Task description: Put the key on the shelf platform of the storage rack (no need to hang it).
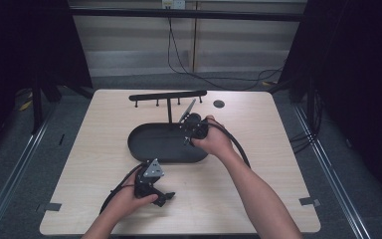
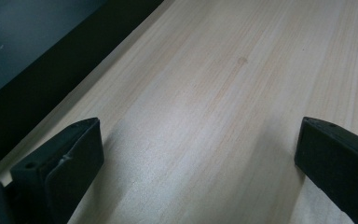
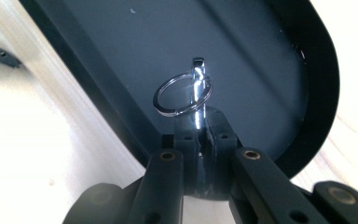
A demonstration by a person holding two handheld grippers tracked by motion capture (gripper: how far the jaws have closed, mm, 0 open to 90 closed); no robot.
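Pale wood table [image 1: 258, 164] on grey floor [image 1: 10, 164]; dark curtains [image 1: 373, 74], perhaps, flank it.

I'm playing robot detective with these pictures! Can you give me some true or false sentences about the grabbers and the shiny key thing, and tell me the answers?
1. The right gripper has its jaws shut on a shiny metal piece with a key ring. True.
2. The left gripper is holding a key ring too. False: its jaws stand wide apart with bare wooden table between them.
3. The right gripper is over the black oval tray. True: the tray floor lies behind the ring in the right gripper view.
4. The key ring already hangs on the black hook rack. False: it is in the right gripper's jaws, apart from the rack.
5. The left gripper is inside the tray. False: it is over the table, nearer the person.
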